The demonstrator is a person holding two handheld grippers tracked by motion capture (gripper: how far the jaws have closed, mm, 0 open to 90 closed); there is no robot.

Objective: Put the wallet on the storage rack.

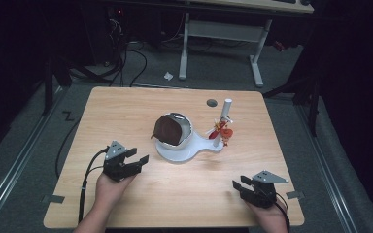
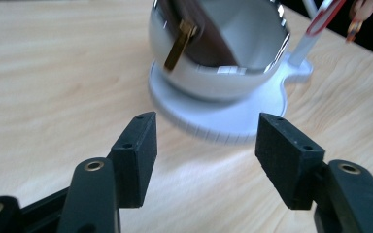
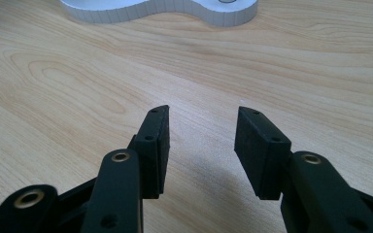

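A white stand (image 1: 199, 144) sits mid-table, carrying a shiny silver bowl (image 1: 187, 131) tilted on its round base. A dark brown leather-like piece (image 1: 167, 129) lies in the bowl; the left gripper view shows the bowl (image 2: 213, 73) with a gold clasp (image 2: 179, 46) on the brown piece. A white post (image 1: 222, 121) rises from the stand's right lobe, with a red and orange charm (image 1: 222, 130) tied to it. My left gripper (image 1: 137, 160) is open, left of the stand, jaws empty. My right gripper (image 1: 240, 184) is open near the front right, above bare wood.
The wooden table (image 1: 126, 111) has a round grey grommet (image 1: 211, 103) near its far edge. Beyond it stand a white desk frame (image 1: 223, 36) and cables on the grey floor. Tape marks sit at the table's front corners.
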